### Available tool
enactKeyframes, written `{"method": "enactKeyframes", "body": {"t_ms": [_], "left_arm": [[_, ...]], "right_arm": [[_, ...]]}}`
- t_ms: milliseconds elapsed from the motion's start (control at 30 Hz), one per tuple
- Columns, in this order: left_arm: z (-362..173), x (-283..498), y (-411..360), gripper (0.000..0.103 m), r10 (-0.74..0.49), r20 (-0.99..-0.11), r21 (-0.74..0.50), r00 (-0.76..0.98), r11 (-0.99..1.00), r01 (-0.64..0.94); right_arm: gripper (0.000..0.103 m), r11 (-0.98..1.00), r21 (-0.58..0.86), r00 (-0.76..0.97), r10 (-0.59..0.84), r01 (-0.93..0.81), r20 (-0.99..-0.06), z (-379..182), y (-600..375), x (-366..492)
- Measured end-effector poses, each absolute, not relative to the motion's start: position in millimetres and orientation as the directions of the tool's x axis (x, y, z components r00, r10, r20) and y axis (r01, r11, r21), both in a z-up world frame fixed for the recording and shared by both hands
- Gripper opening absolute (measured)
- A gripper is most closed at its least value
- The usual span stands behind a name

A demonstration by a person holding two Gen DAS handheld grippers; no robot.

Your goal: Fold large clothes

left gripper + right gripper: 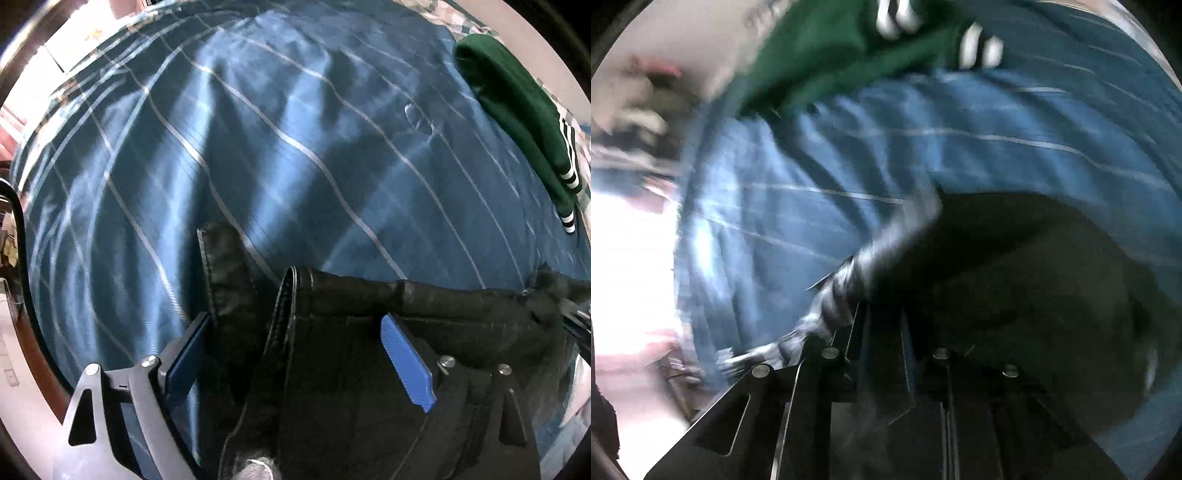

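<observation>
Loosely draped black denim trousers point(332, 369), left gripper point(295, 343) spread, blue striped bedsheet point(258, 147)

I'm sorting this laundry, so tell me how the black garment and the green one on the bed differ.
The black garment is dark and plain with stitched seams; the green garment has white stripes. The black garment lies between the left gripper's open fingers, while the green garment lies untouched further away, at the bedspread's far edge. The black garment looks bunched; the green garment looks laid neatly. Both rest on the blue striped bedspread.
</observation>
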State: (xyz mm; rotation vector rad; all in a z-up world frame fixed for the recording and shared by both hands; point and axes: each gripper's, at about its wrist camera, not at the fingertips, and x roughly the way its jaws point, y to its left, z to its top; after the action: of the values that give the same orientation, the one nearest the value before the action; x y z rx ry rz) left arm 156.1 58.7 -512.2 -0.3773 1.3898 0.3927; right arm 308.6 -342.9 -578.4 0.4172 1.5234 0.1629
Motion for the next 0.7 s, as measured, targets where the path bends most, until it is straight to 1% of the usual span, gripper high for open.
{"method": "enactKeyframes", "body": {"t_ms": [67,133,200,300,367,433,467,533,600,633,700], "left_arm": [[-498.0,155.9,60.2,0.091,0.065,-0.985,-0.018,0.16,0.883,-0.47],[-481.2,152.4,58.7,0.091,0.079,-0.982,-0.009,0.172,0.89,-0.456],[-460.9,144.9,55.4,0.091,0.089,-0.976,-0.009,0.198,0.894,-0.449],[-456.1,145.2,31.8,0.091,0.073,-0.976,-0.028,0.205,0.892,-0.45],[-473.4,143.9,19.8,0.093,0.052,-0.981,-0.041,0.188,0.886,-0.462],[-502.7,148.7,10.2,0.094,0.078,-0.988,0.008,0.132,0.884,-0.468],[-523.1,148.9,4.4,0.094,0.11,-0.99,0.058,0.088,0.885,-0.463],[-545.9,150.9,-5.7,0.097,0.169,-0.984,0.128,0.056,0.89,-0.437],[-554.8,150.8,-8.5,0.102,0.203,-0.976,0.148,0.085,0.891,-0.429],[-557.2,151.1,-7.2,0.103,0.207,-0.974,0.147,0.093,0.888,-0.436],[-560.7,150.1,-2.8,0.103,0.2,-0.972,0.119,0.126,0.875,-0.47]], "right_arm": [[0.012,0.926,0.329,-0.014,0.337,0.186,-0.941,-615.5,-336.5,324.1],[0.012,0.919,0.331,-0.027,0.344,0.215,-0.938,-617.1,-337.8,331.3],[0.012,0.915,0.332,-0.06,0.354,0.23,-0.933,-603.3,-340.4,333.3],[0.012,0.9,0.398,0.02,0.401,0.18,-0.916,-560.9,-345.5,318.1],[0.012,0.877,0.468,0.046,0.466,0.106,-0.884,-536.6,-339.3,300.8],[0.012,0.864,0.501,0.003,0.501,0.057,-0.865,-533.2,-325.3,296.1],[0.012,0.862,0.506,-0.043,0.507,0.024,-0.861,-540.5,-312.6,295.6],[0.012,0.895,0.445,-0.081,0.442,-0.023,-0.893,-566.8,-289.6,302.5],[0.012,0.924,0.382,-0.14,0.378,-0.008,-0.915,-603.6,-279.5,312.4],[0.012,0.92,0.391,-0.152,0.392,0.034,-0.907,-617.8,-279.9,317.5],[0.011,0.919,0.389,-0.174,0.394,0.063,-0.902,-623.0,-277.5,327.0]]}}
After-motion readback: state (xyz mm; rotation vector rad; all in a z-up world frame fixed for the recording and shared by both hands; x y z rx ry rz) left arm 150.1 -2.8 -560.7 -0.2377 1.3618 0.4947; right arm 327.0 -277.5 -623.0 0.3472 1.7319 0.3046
